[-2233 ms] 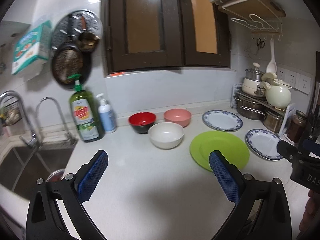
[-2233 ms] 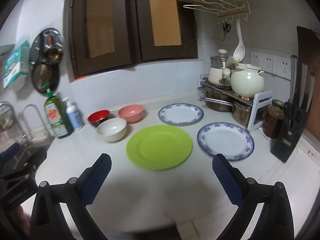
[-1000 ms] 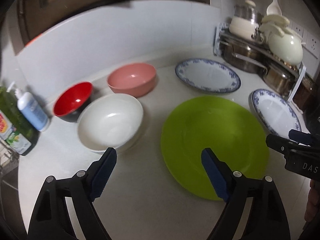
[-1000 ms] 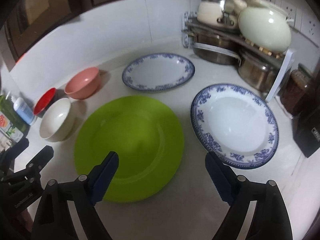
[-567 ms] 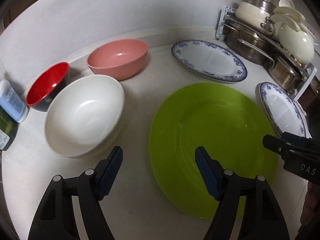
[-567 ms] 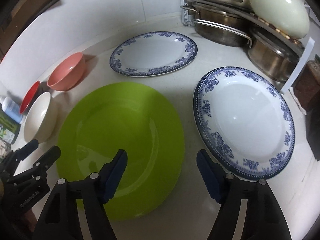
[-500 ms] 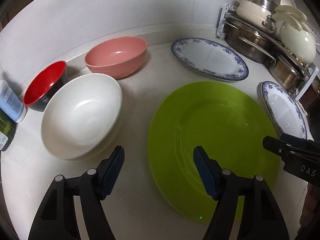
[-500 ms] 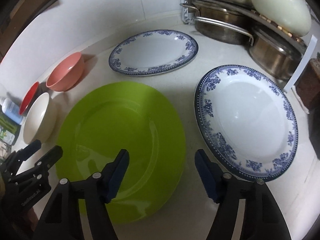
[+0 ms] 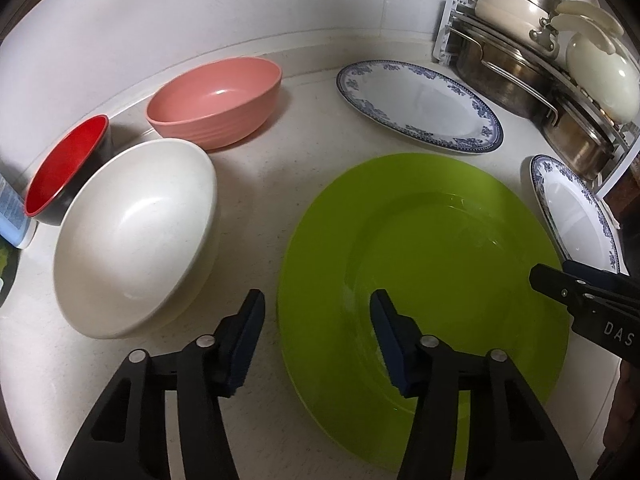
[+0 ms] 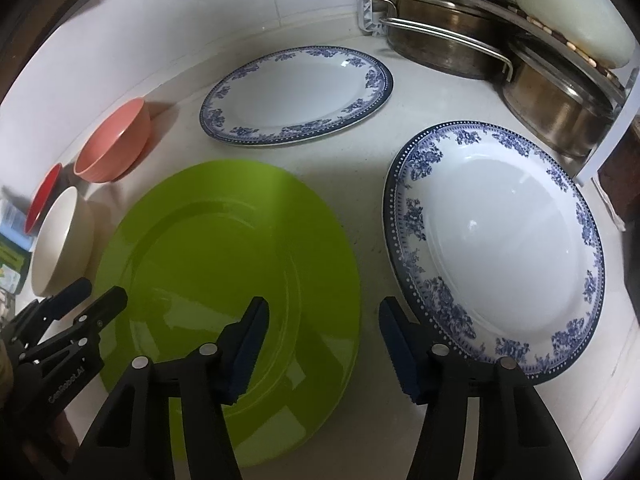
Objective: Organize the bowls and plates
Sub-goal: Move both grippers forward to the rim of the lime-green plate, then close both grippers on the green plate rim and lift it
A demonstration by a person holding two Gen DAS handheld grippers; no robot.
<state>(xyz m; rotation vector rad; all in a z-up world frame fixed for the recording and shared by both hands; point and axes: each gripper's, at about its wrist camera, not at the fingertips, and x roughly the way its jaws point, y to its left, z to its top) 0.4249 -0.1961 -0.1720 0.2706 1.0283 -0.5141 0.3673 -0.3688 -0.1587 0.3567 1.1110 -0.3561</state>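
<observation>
A large green plate (image 9: 432, 248) lies flat on the white counter, also in the right wrist view (image 10: 224, 264). My left gripper (image 9: 316, 316) is open, straddling its left rim. My right gripper (image 10: 324, 320) is open, straddling its right rim. A white bowl (image 9: 132, 236), a pink bowl (image 9: 216, 96) and a red bowl (image 9: 64, 164) sit to the left. One blue-rimmed white plate (image 10: 296, 92) lies behind the green plate, another (image 10: 500, 232) to its right.
A rack with steel pots (image 10: 448, 40) and a cream lidded pot (image 10: 568, 8) stands at the back right corner. A white tiled wall (image 9: 200, 12) runs behind the bowls. A bottle (image 9: 12, 216) stands at the far left.
Both grippers have dropped and moved forward to the green plate's opposite rims, and their jaws have narrowed somewhat. The dishes have not moved.
</observation>
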